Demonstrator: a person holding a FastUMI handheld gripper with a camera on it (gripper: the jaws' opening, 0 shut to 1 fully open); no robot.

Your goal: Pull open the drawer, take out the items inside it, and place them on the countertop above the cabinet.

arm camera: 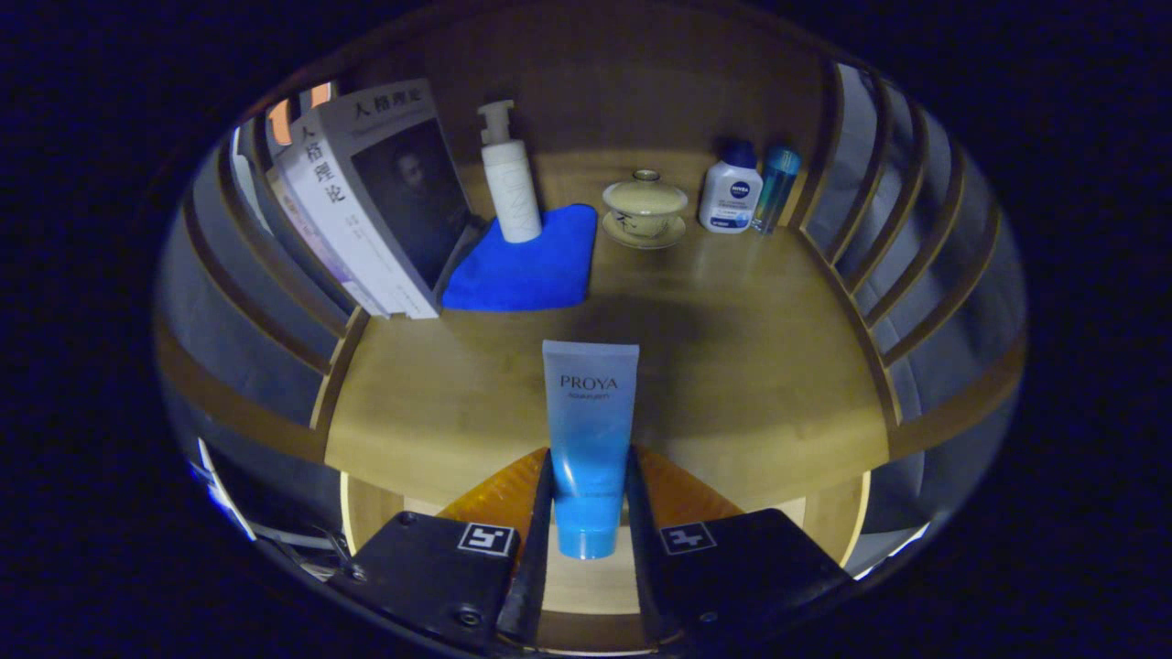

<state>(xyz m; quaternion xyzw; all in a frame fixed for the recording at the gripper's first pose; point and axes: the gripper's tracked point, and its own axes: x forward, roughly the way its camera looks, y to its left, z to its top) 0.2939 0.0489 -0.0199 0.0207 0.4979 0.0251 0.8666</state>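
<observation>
1. On the countertop [751,348], several books [366,210] are leaning beside one blue cloth [531,265].
2. Three bottles [509,178] and one lidded cup [645,206] are standing behind.
3. The gripper [591,499] is pinching one blue tube [591,430] upright between its fingers.

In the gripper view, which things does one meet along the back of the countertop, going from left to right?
Leaning books → white pump bottle standing on the blue cloth → lidded teacup on its saucer → white lotion bottle with blue cap → slim blue bottle. Nearer, the claw is shut on the blue tube.
</observation>
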